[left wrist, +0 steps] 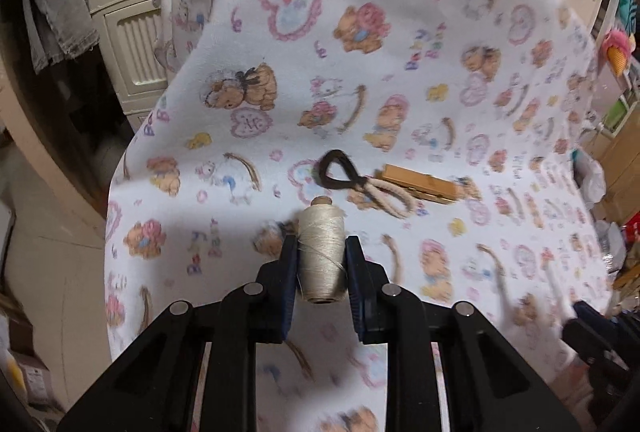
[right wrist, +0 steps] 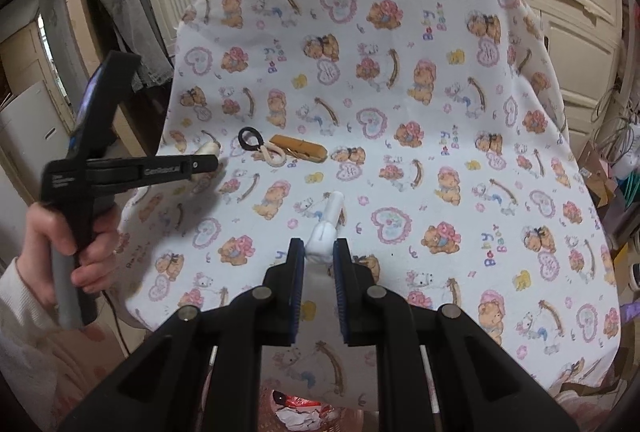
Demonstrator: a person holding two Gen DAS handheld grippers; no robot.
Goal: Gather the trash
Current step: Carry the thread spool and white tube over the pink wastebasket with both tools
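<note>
Lying beyond thread spool (left wrist: 322,252): hair ties (left wrist: 362,184), clothespin (left wrist: 420,184)

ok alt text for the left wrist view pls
The left gripper is shut on a spool of cream thread, held above a teddy-bear print cloth. Beyond the spool, a dark hair tie, a cream hair tie and a wooden clothespin lie together on the cloth.
</note>
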